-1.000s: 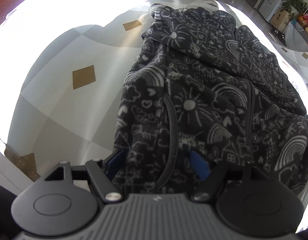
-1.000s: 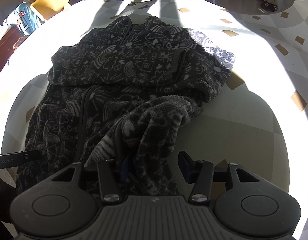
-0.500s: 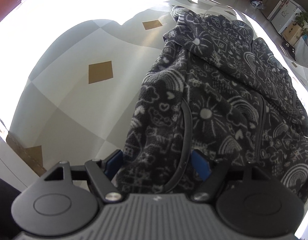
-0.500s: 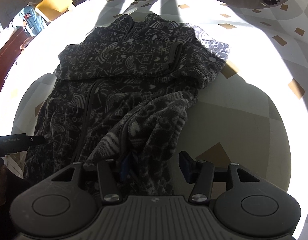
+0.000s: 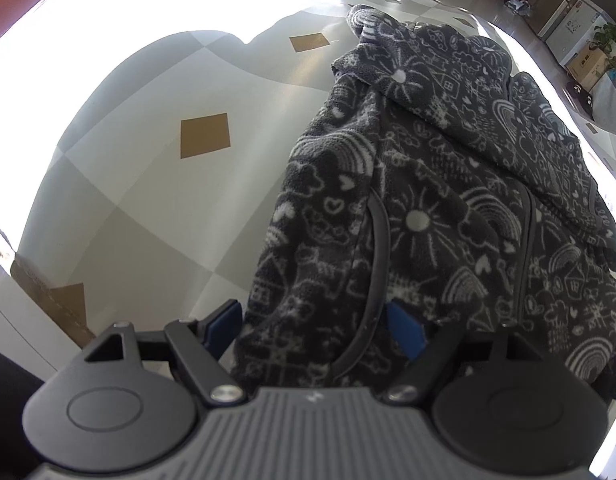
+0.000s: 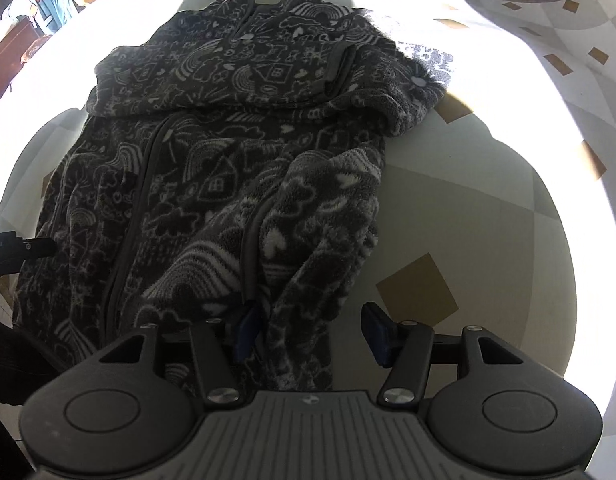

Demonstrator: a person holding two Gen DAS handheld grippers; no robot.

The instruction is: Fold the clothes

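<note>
Left tongs (image 5: 314, 326): jaws set wide, blue pads on both sides of the near hem of the fleece jacket (image 5: 448, 208). Fabric fills the gap between the pads, with a dark piped seam running up from between them. Can't tell if the pads are actually pinching the cloth or just straddling it. Left of these tongs is bare floor (image 5: 147, 208), pale tiles with small brown diamond tiles (image 5: 204, 135) ahead-left, strong glare further out. The jacket runs from the jaws ahead and to the right, hood end farthest away, zip line (image 5: 526, 240) right of the right pad.

Right tongs (image 6: 310, 332): jaws also wide. Left pad is touching or tucked against a bunched fold of the same jacket (image 6: 211, 152); that fold hangs down between the pads, nearer the left one. Right pad (image 6: 378, 332) stands clear of the cloth with floor showing behind it. Again can't tell a firm grip from contact only. The jacket lies spread ahead and to the left of these tongs, mostly in shadow, far edge in sun. Far left in this view, the tip of the other tool (image 6: 15, 248) sits at the jacket's edge. A brown diamond tile (image 6: 418, 288) lies just ahead-right of the right pad
</note>
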